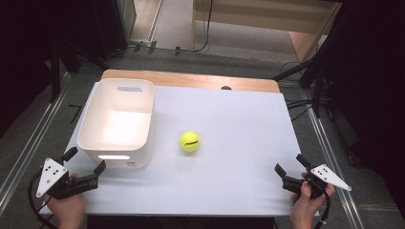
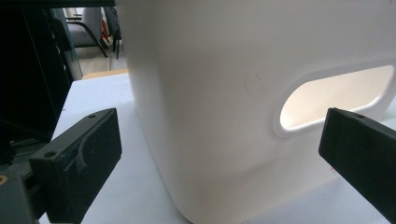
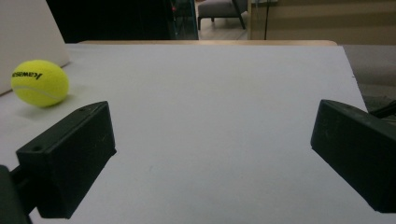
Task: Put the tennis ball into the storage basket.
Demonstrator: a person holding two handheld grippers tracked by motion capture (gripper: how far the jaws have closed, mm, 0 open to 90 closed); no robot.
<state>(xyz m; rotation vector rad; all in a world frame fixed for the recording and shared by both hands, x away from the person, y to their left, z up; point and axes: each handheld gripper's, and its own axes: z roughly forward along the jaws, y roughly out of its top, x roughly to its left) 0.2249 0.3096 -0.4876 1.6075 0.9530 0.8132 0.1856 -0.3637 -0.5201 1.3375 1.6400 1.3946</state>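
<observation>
Judging by the scene, nothing is done yet: both tongs, left (image 1: 86, 161) and right (image 1: 290, 164), gape empty at the worktop's (image 1: 239, 143) near edge, tennis ball (image 1: 189, 141) untouched beside the white bin (image 1: 90, 125).

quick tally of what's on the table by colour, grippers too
white bin: 1
yellow tennis ball: 1
black grippers: 2, left gripper and right gripper, both open
total: 4
</observation>
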